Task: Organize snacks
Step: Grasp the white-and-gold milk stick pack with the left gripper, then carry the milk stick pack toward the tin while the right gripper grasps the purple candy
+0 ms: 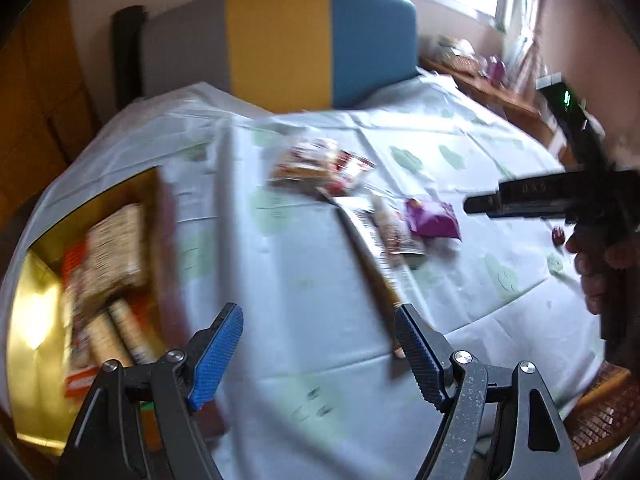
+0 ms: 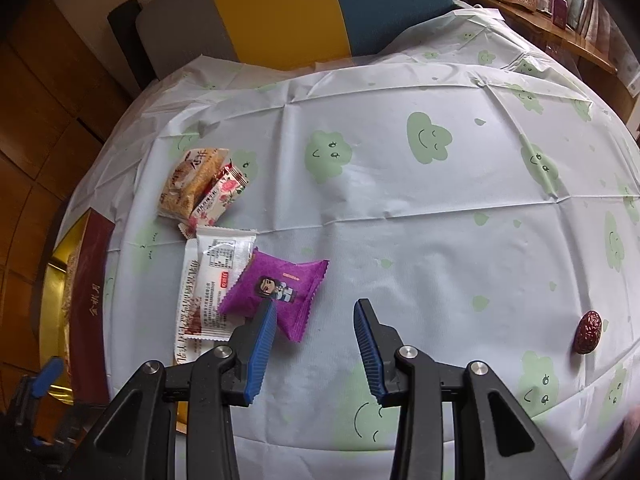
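Observation:
Several snack packets lie on the cloud-print tablecloth: a purple packet, a long white packet, a pink floral packet and a tan biscuit packet. My right gripper hangs open just right of the purple packet, with nothing between its fingers. My left gripper is open and empty over bare cloth, between the gold-lined box and the long white packet. The purple packet lies beyond it. The left wrist view is blurred.
The box holds several packets, and its maroon wall stands at the table's left edge. A red date lies alone at the right. A grey, yellow and blue chair back stands behind the table. A wooden shelf is at far right.

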`<state>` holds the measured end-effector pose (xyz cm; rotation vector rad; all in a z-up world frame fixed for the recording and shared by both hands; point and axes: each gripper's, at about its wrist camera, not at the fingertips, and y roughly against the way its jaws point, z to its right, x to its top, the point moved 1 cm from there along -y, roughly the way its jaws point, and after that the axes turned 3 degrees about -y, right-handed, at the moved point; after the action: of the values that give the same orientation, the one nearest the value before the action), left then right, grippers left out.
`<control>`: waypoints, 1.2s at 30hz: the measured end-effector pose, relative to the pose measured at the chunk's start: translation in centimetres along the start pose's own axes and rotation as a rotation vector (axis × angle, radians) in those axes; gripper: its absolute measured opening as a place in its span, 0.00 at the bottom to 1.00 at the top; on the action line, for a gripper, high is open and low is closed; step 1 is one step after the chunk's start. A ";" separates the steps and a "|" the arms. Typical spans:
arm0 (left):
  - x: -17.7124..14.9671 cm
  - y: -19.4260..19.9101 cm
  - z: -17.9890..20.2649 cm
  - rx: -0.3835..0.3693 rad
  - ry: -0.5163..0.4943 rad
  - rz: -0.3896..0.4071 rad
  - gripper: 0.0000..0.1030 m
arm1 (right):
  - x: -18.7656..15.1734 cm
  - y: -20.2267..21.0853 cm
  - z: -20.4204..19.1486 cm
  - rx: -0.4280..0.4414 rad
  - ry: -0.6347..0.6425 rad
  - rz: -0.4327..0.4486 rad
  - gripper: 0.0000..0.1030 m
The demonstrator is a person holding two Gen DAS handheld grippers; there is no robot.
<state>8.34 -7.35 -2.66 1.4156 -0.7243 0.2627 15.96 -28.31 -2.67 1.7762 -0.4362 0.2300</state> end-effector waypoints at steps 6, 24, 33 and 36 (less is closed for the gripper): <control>1.6 -4.6 3.5 -0.021 -0.075 -0.073 0.76 | 0.5 0.6 0.9 0.020 -0.054 0.018 0.39; -2.6 -4.9 1.8 0.003 -0.038 -0.027 0.30 | 0.5 0.4 0.2 0.013 -0.028 0.013 0.39; -4.7 -3.4 1.2 0.014 -0.043 0.001 0.30 | 0.4 0.3 0.0 0.002 -0.007 0.023 0.39; -4.9 -3.4 1.5 0.020 -0.064 0.018 0.30 | 0.4 0.5 -0.2 0.028 -0.001 0.032 0.39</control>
<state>6.07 -8.11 -8.33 1.4424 -0.7890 0.2406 16.10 -28.29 -2.05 1.7976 -0.4640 0.2592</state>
